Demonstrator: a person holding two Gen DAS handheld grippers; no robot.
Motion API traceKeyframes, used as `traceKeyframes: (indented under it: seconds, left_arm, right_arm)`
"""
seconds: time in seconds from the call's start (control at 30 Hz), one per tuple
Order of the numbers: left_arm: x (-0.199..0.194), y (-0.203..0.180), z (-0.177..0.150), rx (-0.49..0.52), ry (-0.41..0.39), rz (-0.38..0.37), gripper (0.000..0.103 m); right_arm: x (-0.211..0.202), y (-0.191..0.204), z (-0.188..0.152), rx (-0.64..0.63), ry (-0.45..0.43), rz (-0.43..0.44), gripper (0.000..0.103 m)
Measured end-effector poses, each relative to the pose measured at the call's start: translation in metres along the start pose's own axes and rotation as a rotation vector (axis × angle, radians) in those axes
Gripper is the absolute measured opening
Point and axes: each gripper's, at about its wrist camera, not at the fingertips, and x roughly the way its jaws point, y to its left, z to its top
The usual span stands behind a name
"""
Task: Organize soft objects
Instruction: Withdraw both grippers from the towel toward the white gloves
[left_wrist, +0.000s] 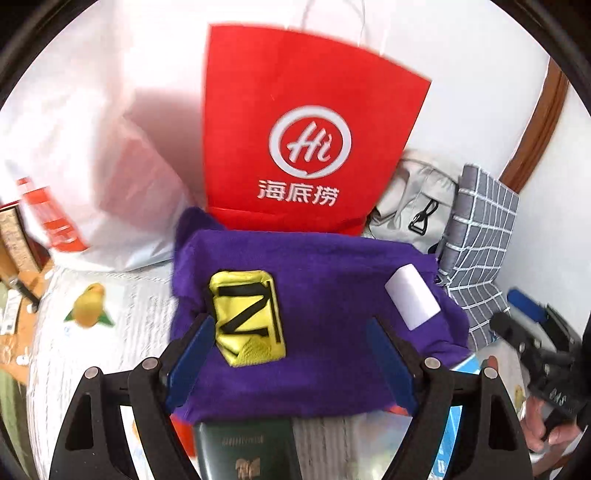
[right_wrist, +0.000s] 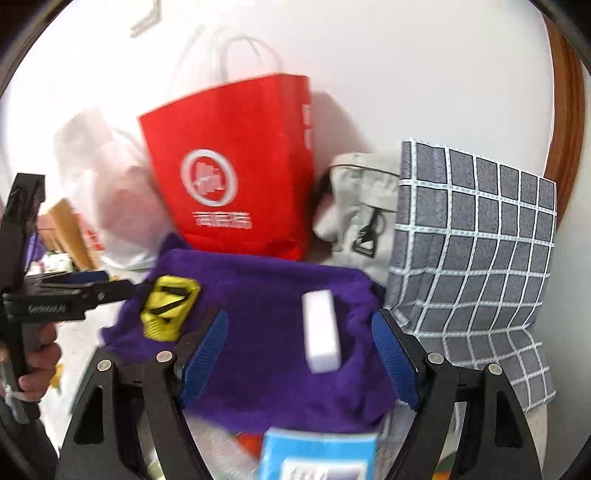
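L gripper (left_wrist: 290, 363) at bottom ctr of left wrist view, jaws apart, nothing clamped; 2 blue pads (left_wrist: 192, 360) w/ purple cloth (left_wrist: 317, 321) seen between and behind them. R gripper (right_wrist: 301, 360) bottom ctr of right wrist view, jaws likewise apart, empty. On the cloth: 1 yellow pouch (left_wrist: 249, 317) w/ black straps toward its left side, 1 white block (left_wrist: 412, 295) toward its right. Behind cloth, upper ctr: 1 red paper bag (left_wrist: 306, 136) w/ white logo, upright. Right of bag: 1 beige fabric item (right_wrist: 360, 206) w/ black buckle, partly hidden by 1 grey checked cushion (right_wrist: 476, 229). Upper left: 1 white plastic bag (left_wrist: 77, 155), blurred, contents unclear. Bottom edge: 1 dark green booklet (left_wrist: 245, 452), cut off; 1 blue box (right_wrist: 319, 458), cut off and blurred. Person's hand (right_wrist: 37, 363) at left edge of right wrist view, on the other gripper's handle. Right wrist view blurred, bag lettering unreadable.
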Motion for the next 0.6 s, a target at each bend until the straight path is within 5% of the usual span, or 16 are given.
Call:
traceKeyframes:
  seconds: [0.23, 0.4, 0.6]
  left_arm:
    - [-0.046, 0.009, -0.055, -0.024, -0.003, 0.017, 0.082]
    - [-0.069, 0.023, -0.106, -0.085, 0.015, 0.008, 0.082]
    - [-0.089, 0.039, -0.161, -0.151, 0.012, 0.045, 0.082]
  right_arm:
    - [-0.043, 0.029, -0.050, 0.041, 0.092, 0.064, 0.080]
    - [-0.065, 0.055, -0.092, 0.000, 0.134, 0.009, 0.080]
    - [-0.079, 0.076, -0.144, -0.041, 0.158, 0.041, 0.078]
